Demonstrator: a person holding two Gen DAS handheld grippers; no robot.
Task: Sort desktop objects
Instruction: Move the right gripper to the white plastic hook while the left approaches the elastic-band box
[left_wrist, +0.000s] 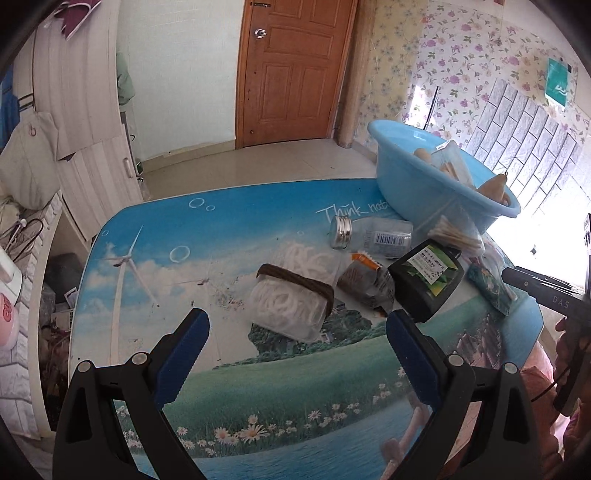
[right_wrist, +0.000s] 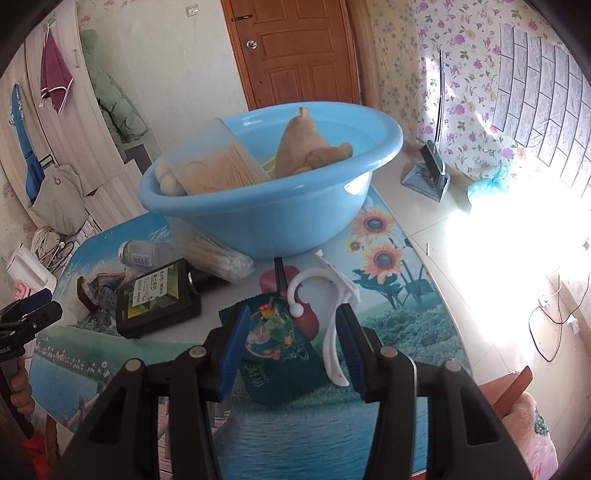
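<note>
Hovering with jaws spread, the right gripper straddles a light, slippery green packet, best pinched across its flat edges, while the left gripper hangs open too.

Left gripper jaws wide apart at lower frame, right gripper jaws half-spread, both angled downward.

Tabletop left half free; basin, clutter block right.
</note>
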